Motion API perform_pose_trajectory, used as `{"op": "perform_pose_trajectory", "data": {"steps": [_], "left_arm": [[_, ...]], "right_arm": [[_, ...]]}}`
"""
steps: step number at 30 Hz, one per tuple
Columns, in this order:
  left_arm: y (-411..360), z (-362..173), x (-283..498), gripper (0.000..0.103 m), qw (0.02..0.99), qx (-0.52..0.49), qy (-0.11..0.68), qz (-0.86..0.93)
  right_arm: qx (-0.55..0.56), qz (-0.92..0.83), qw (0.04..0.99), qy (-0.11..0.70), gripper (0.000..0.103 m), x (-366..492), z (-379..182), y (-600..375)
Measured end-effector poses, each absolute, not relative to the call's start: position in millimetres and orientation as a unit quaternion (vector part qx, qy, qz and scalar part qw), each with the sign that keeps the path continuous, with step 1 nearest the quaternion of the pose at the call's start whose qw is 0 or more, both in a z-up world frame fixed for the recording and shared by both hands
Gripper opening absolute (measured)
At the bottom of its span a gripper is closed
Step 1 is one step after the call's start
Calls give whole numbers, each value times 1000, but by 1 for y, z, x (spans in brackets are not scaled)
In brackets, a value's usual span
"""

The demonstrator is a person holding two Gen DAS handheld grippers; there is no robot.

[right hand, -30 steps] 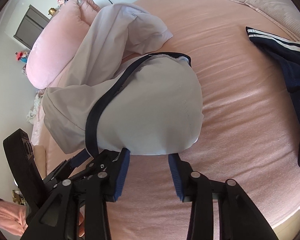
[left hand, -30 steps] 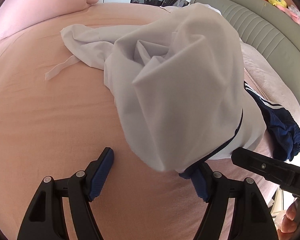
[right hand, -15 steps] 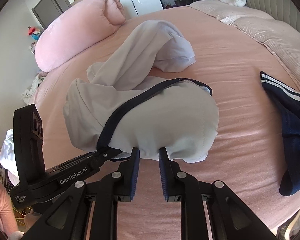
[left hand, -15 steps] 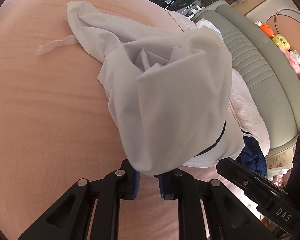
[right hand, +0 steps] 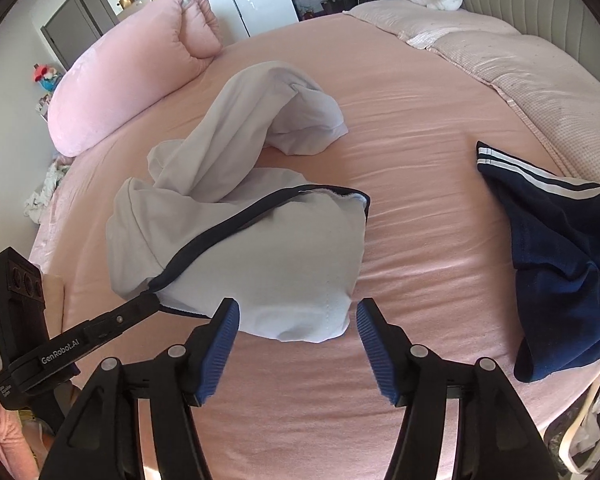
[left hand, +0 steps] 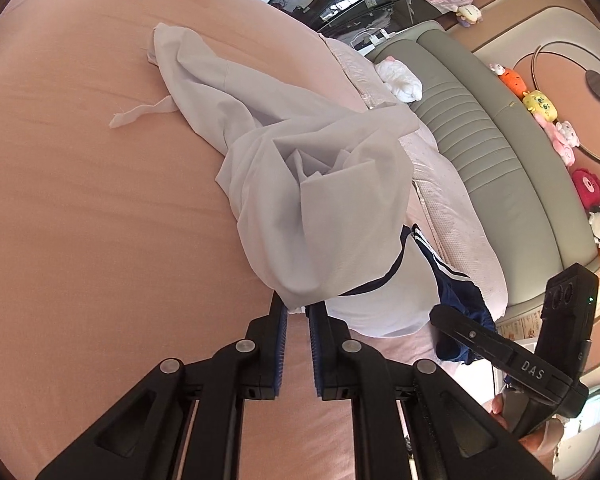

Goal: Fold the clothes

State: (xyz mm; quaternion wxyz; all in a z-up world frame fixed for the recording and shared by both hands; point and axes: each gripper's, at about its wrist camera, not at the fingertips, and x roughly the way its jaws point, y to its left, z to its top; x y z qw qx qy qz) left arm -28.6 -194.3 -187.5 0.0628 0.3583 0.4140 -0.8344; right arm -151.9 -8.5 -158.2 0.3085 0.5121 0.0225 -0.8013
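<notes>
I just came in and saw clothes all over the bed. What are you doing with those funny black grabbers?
A person is folding clothes on a pink bed, with a gripper in each hand. The left gripper is shut on the edge of the white garment, which has a dark blue trim. The right gripper hovers at that garment's near end with its jaws opening, and its pads do not press on the cloth. A navy garment with white stripes lies untouched to the side.

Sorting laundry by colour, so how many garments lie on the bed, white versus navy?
White: 1, the garment with navy trim
Navy: 1, the striped garment
Total: 2
</notes>
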Motion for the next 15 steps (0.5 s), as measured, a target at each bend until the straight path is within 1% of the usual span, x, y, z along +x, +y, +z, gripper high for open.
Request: {"op": "perform_pose_trajectory", "data": {"steps": [3, 7, 9, 11, 12, 13, 14, 15], "left_arm": [[-197, -191, -20, 9, 61, 356, 416, -835], [-201, -189, -18, 9, 51, 366, 396, -841], [-196, -186, -19, 10, 51, 381, 361, -849], [-189, -182, -18, 11, 60, 392, 316, -862], [-185, -181, -15, 14, 66, 397, 293, -867], [-182, -179, -13, 16, 71, 401, 271, -872], [-180, -178, -12, 22, 73, 401, 264, -874], [-181, -178, -11, 34, 72, 398, 272, -873]], "right_arm": [[521, -791, 319, -30, 62, -164, -171, -3], [543, -774, 312, -90, 63, -170, -190, -5], [545, -770, 317, -105, 63, -171, -196, -7], [549, -765, 318, -113, 60, -172, -199, -9], [549, -765, 318, -116, 55, -173, -198, -9], [547, -765, 319, -119, 53, -173, -197, -10], [544, -765, 322, -121, 48, -173, -196, -11], [542, -765, 325, -123, 40, -173, -195, -12]]}}
